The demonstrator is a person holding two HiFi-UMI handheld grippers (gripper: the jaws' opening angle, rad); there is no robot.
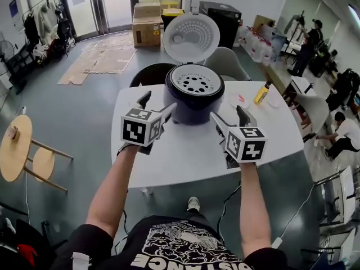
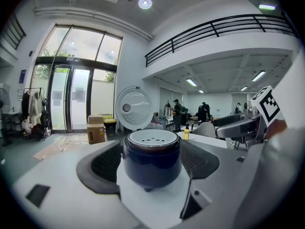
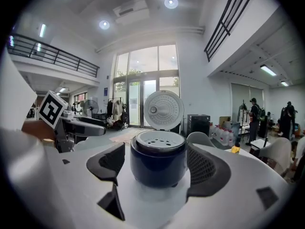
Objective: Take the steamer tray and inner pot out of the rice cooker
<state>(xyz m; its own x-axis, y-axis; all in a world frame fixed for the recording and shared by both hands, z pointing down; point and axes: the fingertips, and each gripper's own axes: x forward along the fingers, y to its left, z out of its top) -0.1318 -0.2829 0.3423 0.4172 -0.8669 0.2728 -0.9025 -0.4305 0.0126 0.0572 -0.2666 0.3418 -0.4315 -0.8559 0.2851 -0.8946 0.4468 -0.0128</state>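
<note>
A dark blue rice cooker (image 1: 194, 101) stands at the far middle of the white table (image 1: 185, 153), its round lid (image 1: 191, 37) swung up. The white perforated steamer tray (image 1: 195, 84) sits in its mouth; the inner pot is hidden beneath. My left gripper (image 1: 157, 106) is open just left of the cooker's front. On the front right, my right gripper (image 1: 229, 116) is open too. Each gripper view shows the cooker (image 2: 151, 166) (image 3: 158, 165) with the tray (image 2: 153, 138) (image 3: 161, 140) ahead, framed by spread jaws that hold nothing.
A yellow bottle (image 1: 261, 93) and small dishes (image 1: 240, 100) sit on the table's right side. A grey chair (image 1: 226, 62) stands behind the table, cardboard boxes (image 1: 147, 24) further back, a wooden stool (image 1: 14, 145) at left. People work at the right.
</note>
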